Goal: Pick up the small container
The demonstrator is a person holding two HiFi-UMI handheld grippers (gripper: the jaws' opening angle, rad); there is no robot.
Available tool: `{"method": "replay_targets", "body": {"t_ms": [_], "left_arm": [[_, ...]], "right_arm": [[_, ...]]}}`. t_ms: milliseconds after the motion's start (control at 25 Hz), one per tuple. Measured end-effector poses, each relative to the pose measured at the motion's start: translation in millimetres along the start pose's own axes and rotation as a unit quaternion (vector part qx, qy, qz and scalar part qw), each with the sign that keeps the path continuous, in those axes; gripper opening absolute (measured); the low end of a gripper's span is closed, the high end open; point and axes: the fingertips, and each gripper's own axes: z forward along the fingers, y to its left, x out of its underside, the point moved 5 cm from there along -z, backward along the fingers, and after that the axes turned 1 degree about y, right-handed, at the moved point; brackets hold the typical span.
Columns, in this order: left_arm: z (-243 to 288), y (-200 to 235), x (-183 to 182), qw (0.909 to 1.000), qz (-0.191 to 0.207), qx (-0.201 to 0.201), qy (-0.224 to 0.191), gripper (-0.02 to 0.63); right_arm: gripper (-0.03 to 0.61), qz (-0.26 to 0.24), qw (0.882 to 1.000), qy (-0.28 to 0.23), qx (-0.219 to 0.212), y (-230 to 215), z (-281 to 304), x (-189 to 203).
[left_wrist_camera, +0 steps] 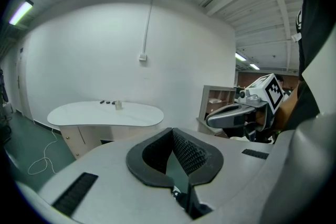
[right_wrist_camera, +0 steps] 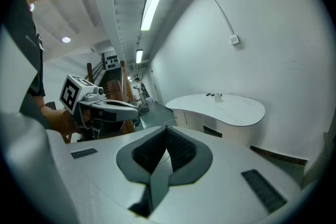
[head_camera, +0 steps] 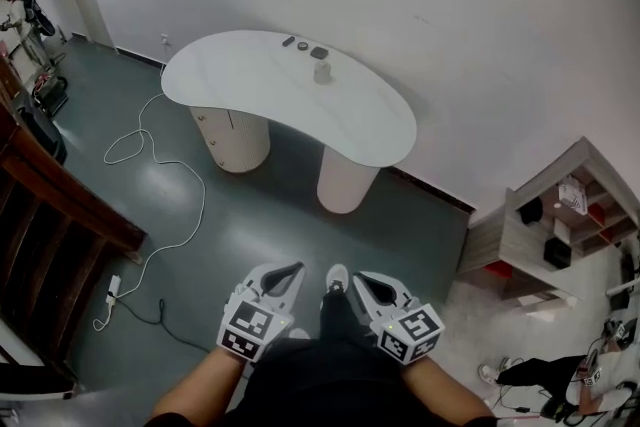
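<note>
The small pale cylindrical container [head_camera: 322, 72] stands upright on the white kidney-shaped counter [head_camera: 250, 90], near the far edge by the wall. It is well apart from both tongs, with an open stretch of glossy grey-green floor [head_camera: 260, 225] between. The left tongs [head_camera: 290, 268] and right tongs [head_camera: 362, 281] are held low and close to the person's body, side by side, both pointing towards the counter. The left tongs are together, tips meeting, nothing between them. The right tongs are the same, dark pads touching at the tips, empty. The pads are black with a ribbed or knurled face, set in smooth grey-white moulded shells, and each tool carries a cube with black-and-white square markers. The counter top is a thin, smooth, matte white slab with rounded lobes, sitting on two round cream pedestals [head_camera: 346, 183]. The container looks light grey, possibly translucent, and taller than it is wide; it is too small in every view to make out a lid or label. Just beside it, farther from the person, lie a few small dark flat pieces [head_camera: 303, 46], not touching it. A white cable [head_camera: 150, 150] loops loosely across the floor left of the pedestals.
</note>
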Motion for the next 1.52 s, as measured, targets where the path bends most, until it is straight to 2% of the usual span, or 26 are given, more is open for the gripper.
{"method": "replay_targets", "body": {"t_ms": [400,840,1320,1520], "left_arm": [[52.6,49.0,-17.6,0.9997,-0.003,-0.017,0.016,0.015],[147.4,117.5,-86.1,0.9994,0.012,-0.032,0.008,0.015],[230.9,172.9,-123.7,0.9976,0.006,-0.064,0.027,0.015],[258.9,190.7,-136.1,0.9969,0.005,-0.073,0.028,0.015]], "right_arm": [[-0.003,0.005,0.999,-0.014,-0.035,-46.2,57.1,-29.6],[-0.003,0.006,0.999,-0.031,-0.038,-154.3,124.3,-93.7],[-0.003,0.001,0.996,-0.031,-0.078,-248.3,191.5,-139.8],[-0.003,0.010,0.996,-0.024,-0.082,-278.0,210.8,-144.6]]}}
